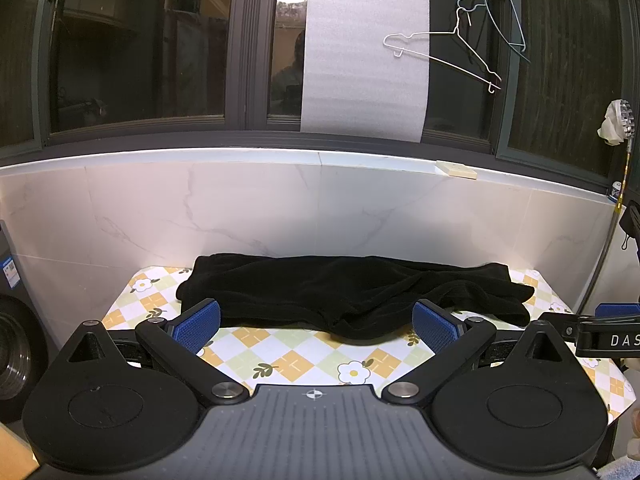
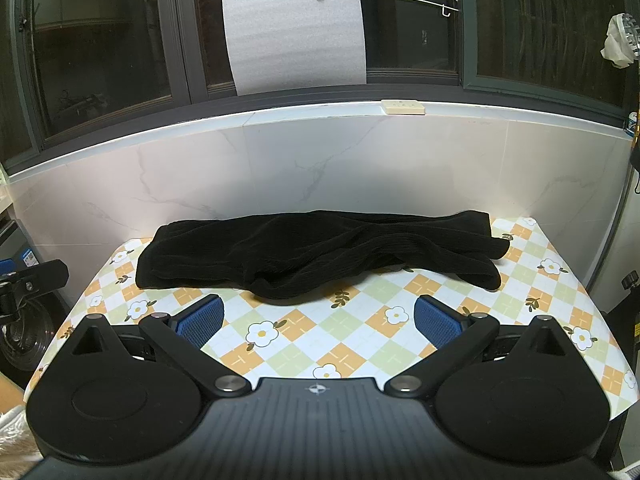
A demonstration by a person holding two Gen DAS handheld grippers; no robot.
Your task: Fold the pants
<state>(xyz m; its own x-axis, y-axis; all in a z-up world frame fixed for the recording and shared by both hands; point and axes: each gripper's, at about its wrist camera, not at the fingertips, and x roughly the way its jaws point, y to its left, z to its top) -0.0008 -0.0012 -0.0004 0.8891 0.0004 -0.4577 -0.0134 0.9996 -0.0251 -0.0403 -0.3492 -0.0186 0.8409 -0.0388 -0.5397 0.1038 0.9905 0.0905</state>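
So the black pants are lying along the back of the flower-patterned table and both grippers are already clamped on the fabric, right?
Not quite. The black pants do lie along the back of the flower-patterned table, but both wrist views show the left gripper and right gripper open, short of the fabric.

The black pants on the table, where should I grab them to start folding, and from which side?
Probably the two leg ends of the black pants at the table's right, where they splay apart and one hem juts toward you. Come in from the near edge, low over the cloth. Both the left gripper and right gripper are open and empty, short of the fabric.
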